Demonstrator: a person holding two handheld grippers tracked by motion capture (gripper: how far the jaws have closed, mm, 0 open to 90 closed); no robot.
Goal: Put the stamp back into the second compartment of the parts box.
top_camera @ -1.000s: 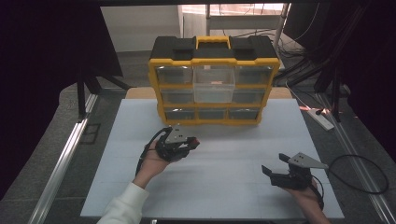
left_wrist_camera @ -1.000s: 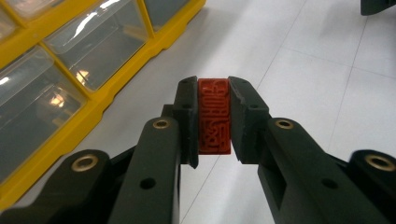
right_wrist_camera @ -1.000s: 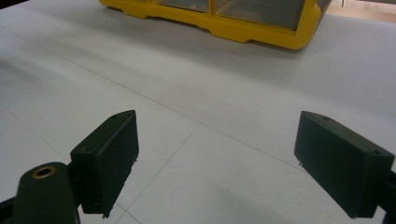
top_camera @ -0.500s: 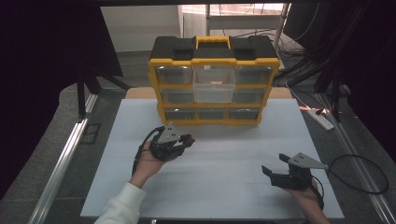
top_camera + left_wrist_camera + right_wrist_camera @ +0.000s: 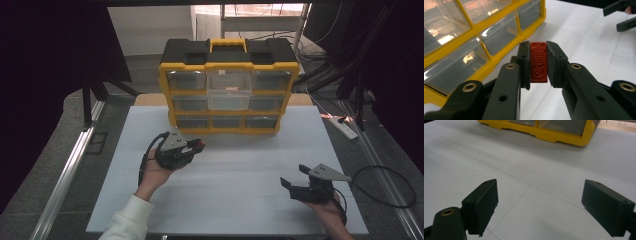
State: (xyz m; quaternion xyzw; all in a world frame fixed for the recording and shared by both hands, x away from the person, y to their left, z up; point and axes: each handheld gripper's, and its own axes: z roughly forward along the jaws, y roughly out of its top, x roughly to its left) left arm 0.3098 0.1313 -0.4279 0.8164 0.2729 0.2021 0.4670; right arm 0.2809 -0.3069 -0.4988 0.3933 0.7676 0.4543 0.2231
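Between my left gripper's (image 5: pixel 538 63) jaws sits a small red block (image 5: pixel 538 62), clamped flat on its two broad faces, with raised characters moulded on the face toward the camera. I judge it light and rigid, probably a stamp or eraser-like piece; the embossed face may be slightly grippy, and squeezing the plain sides as now looks the safest hold, since the lettering could mark or chip. In the high view that gripper (image 5: pixel 197 146) hovers at about 9 o'clock from the table's middle, nose pointing toward the drawers. My right gripper (image 5: pixel 539 205) stands spread wide with nothing between its jaws, low over the sheet; from above it (image 5: pixel 295 181) rests near 4 o'clock.

Beneath both lies a white mat (image 5: pixel 240 190), smooth, matte, crossed by faint grid lines, with good footing for setting a small part down. Farther out at 12 o'clock stands the yellow organiser (image 5: pixel 229 129) with clear drawers and a black top; its middle drawer (image 5: pixel 229 90) juts forward. Beyond, dark curtains, metal rails and a power strip (image 5: pixel 343 128) at 2 o'clock edge the room.
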